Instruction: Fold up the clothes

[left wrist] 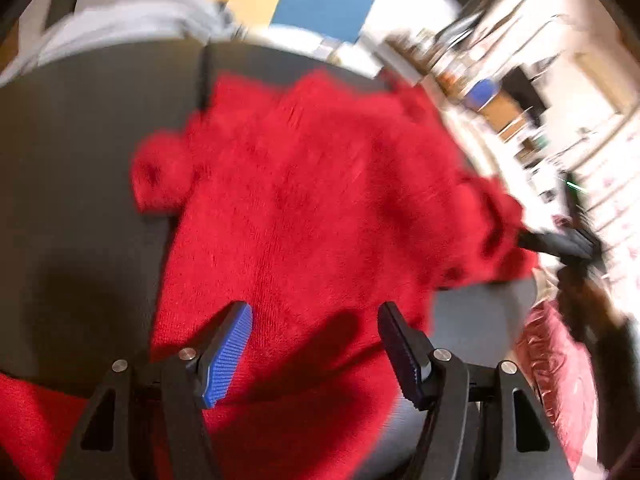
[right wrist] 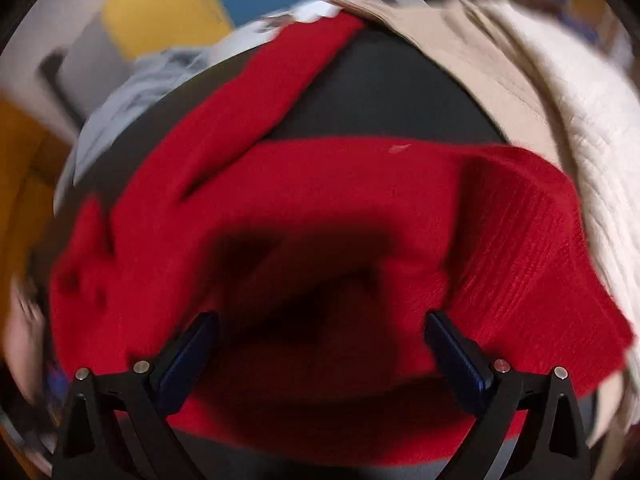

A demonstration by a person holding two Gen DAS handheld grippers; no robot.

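Covering most of a dark round table, one red knitted sweater is laid out flat, evidently so that its panels can be turned over one another. One sleeve is seen in the right wrist view stretched straight toward the far rim, which suggests it has not yet been folded in; the ribbed hem or cuff section reaches the rim on the side of the other garments. A bunched red part is noted at the sweater's edge in the left wrist view; whether it is a cuff or the collar cannot be told through the blur.

Beside the table, other clothes are stacked: one beige garment, one cream knit and one pale grey garment, presumably awaiting their turn or already handled; which cannot be determined.

Two grippers are counted. The left gripper is held over the sweater's near part with its jaws moderately apart and nothing pinched between them. The right gripper is likewise held above the red knit, jaws wide, no cloth caught. In the left wrist view the right gripper is also glimpsed at the sweater's far edge, heavily blurred.
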